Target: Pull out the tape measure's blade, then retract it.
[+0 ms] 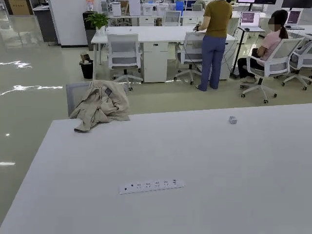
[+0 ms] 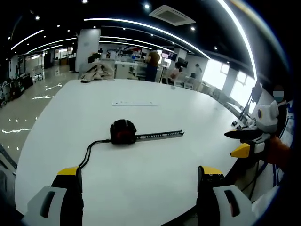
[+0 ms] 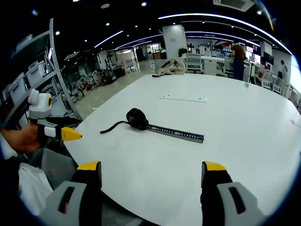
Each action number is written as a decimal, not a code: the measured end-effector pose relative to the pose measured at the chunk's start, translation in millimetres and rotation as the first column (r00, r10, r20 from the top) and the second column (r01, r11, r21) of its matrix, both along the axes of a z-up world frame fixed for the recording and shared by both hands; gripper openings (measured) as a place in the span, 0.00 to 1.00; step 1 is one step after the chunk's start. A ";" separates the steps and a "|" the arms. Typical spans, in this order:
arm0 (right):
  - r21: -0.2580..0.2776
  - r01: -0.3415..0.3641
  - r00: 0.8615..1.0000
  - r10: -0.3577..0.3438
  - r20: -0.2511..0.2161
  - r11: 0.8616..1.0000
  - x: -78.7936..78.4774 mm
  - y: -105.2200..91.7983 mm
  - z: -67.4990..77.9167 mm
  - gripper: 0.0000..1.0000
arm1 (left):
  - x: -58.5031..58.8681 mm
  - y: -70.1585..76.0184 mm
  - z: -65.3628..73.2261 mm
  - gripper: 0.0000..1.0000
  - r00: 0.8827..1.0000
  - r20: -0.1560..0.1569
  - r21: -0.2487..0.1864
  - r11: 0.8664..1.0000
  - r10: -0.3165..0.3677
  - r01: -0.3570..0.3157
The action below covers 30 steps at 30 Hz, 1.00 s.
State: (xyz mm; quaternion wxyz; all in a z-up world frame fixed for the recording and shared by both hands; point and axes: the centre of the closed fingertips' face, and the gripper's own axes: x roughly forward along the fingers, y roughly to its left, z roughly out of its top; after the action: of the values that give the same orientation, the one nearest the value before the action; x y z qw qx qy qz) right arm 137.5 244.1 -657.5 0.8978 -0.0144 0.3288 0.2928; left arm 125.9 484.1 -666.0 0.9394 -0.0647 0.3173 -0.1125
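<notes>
A black and red tape measure [image 2: 123, 132] lies on the white table [image 2: 155, 188], a stretch of its blade [image 2: 159, 136] pulled out flat and a black strap [image 2: 91, 150] trailing off the case. My left gripper [image 2: 139, 172] hangs open short of the table's near edge, nothing between its yellow-tipped jaws. In the right gripper view the tape measure [image 3: 137, 118] and blade [image 3: 175, 133] sit beyond my right gripper [image 3: 151, 165], which is open too and holds nothing. Each gripper appears in the other's view: right gripper [image 2: 249, 141], left gripper [image 3: 56, 132].
A white power strip [image 1: 151, 185] is set in the table [image 1: 219, 161]. A beige jacket [image 1: 100, 105] drapes a chair at the far edge, and a small grey object [image 1: 232, 120] lies far right. Behind are desks, chairs and two people.
</notes>
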 end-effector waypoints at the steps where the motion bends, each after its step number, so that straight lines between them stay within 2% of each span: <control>1: -0.001 0.003 1.000 -0.003 0.000 1.000 -0.1 -0.7 0.2 0.90 | 0.0 0.1 0.3 1.00 1.000 0.001 0.002 1.000 0.001 -0.001; 4: -0.002 0.007 1.000 -0.007 0.000 1.000 -0.7 -2.6 0.5 0.90 | 0.8 0.6 1.5 1.00 1.000 0.002 -0.007 1.000 0.016 -0.016; 9: -0.007 0.010 1.000 -0.010 0.002 1.000 -1.0 -4.6 1.4 0.89 | -1.3 2.1 -1.6 1.00 0.999 -0.018 0.012 0.999 0.031 -0.031; 14: -0.013 -0.002 1.000 0.002 0.006 1.000 -0.8 -3.8 -0.4 0.89 | 0.4 2.7 -0.8 1.00 0.999 -0.009 0.013 0.999 0.048 -0.048; 22: -0.017 -0.018 1.000 0.018 0.006 1.000 0.9 -0.6 -4.0 0.86 | 7.0 4.4 -6.1 0.99 0.997 -0.011 0.029 0.997 0.078 -0.078; 30: -0.023 -0.025 1.000 0.025 0.011 0.999 9.1 -1.5 -8.9 0.85 | 17.1 5.8 -8.9 0.95 0.994 -0.012 0.039 0.993 0.110 -0.110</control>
State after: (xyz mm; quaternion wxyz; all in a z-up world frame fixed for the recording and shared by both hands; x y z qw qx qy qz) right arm 146.6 242.6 -666.4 0.8956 -0.0302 0.3269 0.3001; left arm 143.0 490.0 -674.9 0.9431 -0.0650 0.3217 -0.0542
